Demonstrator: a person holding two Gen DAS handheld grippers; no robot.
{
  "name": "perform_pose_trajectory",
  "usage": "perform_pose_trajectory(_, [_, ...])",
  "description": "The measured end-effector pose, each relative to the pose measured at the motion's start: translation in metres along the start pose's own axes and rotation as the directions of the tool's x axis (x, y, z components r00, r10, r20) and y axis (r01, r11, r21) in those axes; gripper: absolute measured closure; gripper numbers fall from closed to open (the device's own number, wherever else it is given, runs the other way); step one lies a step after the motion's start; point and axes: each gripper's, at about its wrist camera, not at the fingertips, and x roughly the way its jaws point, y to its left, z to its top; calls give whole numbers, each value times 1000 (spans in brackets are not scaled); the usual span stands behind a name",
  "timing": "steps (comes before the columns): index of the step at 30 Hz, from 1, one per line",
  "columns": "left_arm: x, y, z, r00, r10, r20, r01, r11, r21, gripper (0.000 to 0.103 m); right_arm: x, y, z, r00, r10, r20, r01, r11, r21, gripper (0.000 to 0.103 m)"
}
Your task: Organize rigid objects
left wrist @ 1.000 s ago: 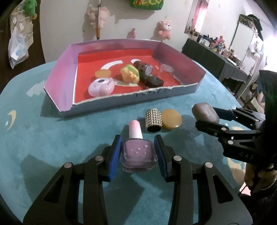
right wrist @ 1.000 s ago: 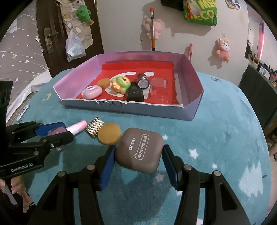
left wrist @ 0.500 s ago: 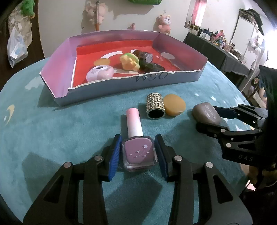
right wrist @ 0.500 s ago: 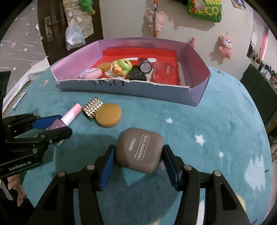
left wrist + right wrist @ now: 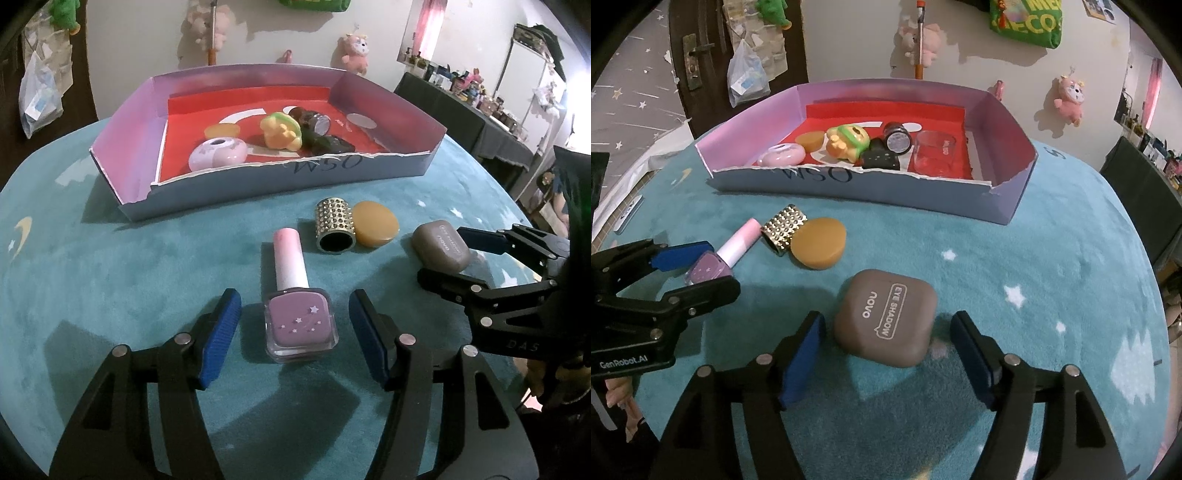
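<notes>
Both tongs have just spread, freeing polish bottle [image 5: 300, 321] and eyeshadow case [image 5: 886, 317] on teal tablecloth [image 5: 1052, 258].

My right gripper [image 5: 886, 349] has just spread its jaws, blue pads clear of the brown eye shadow case [image 5: 886, 316] lying between them on the teal cloth [image 5: 1052, 258], while my left gripper [image 5: 692, 269] straddles the nail polish bottle [image 5: 718, 258].

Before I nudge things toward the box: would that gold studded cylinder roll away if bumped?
Probably. The gold studded cylinder lies on its side, so a sideways push could roll it, though the plush teal cloth and its studs likely slow it. The amber disc beside it may block rolling that way.
</notes>
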Motion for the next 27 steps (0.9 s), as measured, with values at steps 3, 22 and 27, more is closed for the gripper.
perform_pose_trajectory(3, [1, -4, -2, 1000, 13, 2, -13, 1000, 23, 44, 1, 0, 0, 1000, -11, 3, 11, 1000, -4, 30])
perform_pose_trajectory(22, [-9, -3, 0, 999, -12, 34, 11, 1000, 28, 67, -3, 3, 3, 999, -2, 32, 2, 1000, -2, 46])
perform_pose_trajectory(27, [-32, -4, 16, 995, -23, 101, 20, 999, 33, 67, -16, 0, 13, 998, 10, 69, -10, 1000, -2, 47])
